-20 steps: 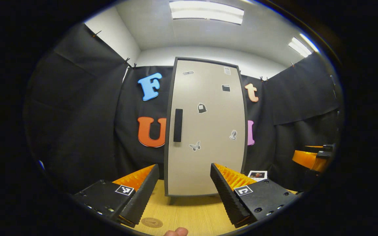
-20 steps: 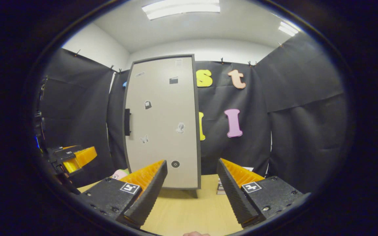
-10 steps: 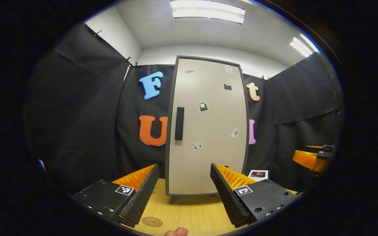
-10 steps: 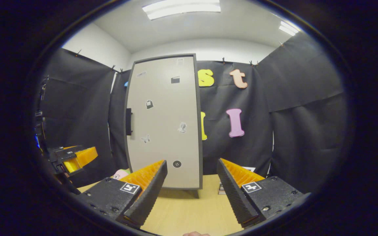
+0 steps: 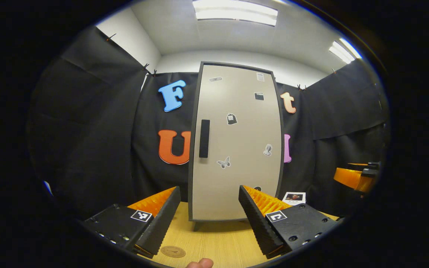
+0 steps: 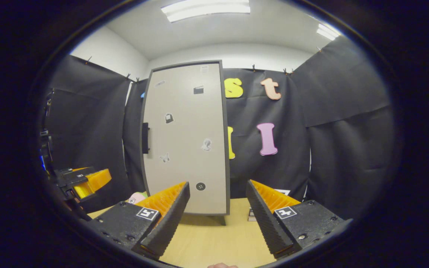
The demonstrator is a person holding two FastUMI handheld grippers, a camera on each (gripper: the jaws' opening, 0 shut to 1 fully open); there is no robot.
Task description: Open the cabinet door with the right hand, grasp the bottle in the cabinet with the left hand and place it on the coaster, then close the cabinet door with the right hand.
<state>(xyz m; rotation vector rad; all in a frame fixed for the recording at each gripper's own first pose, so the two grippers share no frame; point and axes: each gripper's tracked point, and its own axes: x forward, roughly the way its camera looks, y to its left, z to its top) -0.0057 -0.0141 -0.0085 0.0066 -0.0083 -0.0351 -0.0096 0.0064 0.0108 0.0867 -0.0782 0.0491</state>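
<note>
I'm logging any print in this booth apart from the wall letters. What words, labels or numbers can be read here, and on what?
Stickers on the cabinet door: small pictures, any print too small to read.
Photo card beside the cabinet: caption too small to read.
Coaster: stamp too blurred to read.
Nothing legible.

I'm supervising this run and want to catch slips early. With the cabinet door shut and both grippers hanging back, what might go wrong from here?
1. The door handle is a slim vertical bar at the door's far-left edge; the open right gripper points right of it and may miss it.
2. The cabinet stands on small feet; a hard pull might shift it.
3. The coaster lies right in front of the left gripper and could get nudged.
</note>
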